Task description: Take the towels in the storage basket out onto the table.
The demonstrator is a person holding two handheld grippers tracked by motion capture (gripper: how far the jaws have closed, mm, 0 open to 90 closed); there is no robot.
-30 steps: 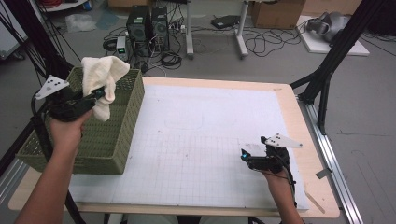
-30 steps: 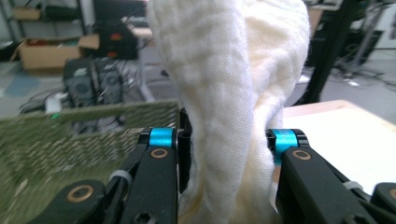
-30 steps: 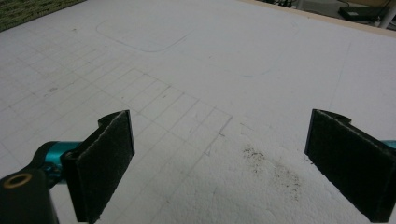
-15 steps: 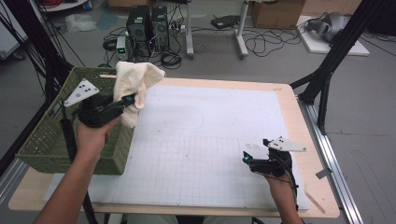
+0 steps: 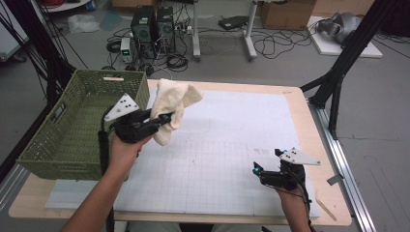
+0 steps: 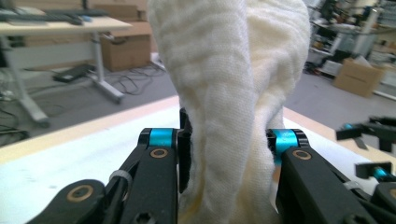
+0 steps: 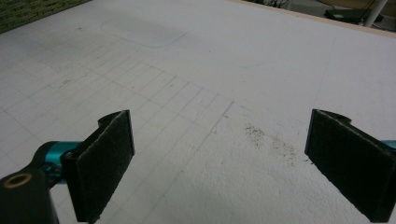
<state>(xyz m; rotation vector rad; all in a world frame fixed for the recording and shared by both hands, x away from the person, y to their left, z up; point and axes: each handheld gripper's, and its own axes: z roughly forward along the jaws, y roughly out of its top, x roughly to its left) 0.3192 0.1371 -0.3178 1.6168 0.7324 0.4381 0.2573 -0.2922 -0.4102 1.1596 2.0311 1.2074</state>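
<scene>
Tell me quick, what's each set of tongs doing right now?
Left tongs: shut on the cloth, held above the table.
Right tongs: open, nothing between them.

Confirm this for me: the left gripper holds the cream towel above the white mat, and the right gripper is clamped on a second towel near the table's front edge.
Not quite. The right gripper holds nothing: the right gripper view shows its jaws wide apart over bare white mat. The left gripper does hold the cream towel above the mat.

No text, label or number can be read anywhere here
</scene>
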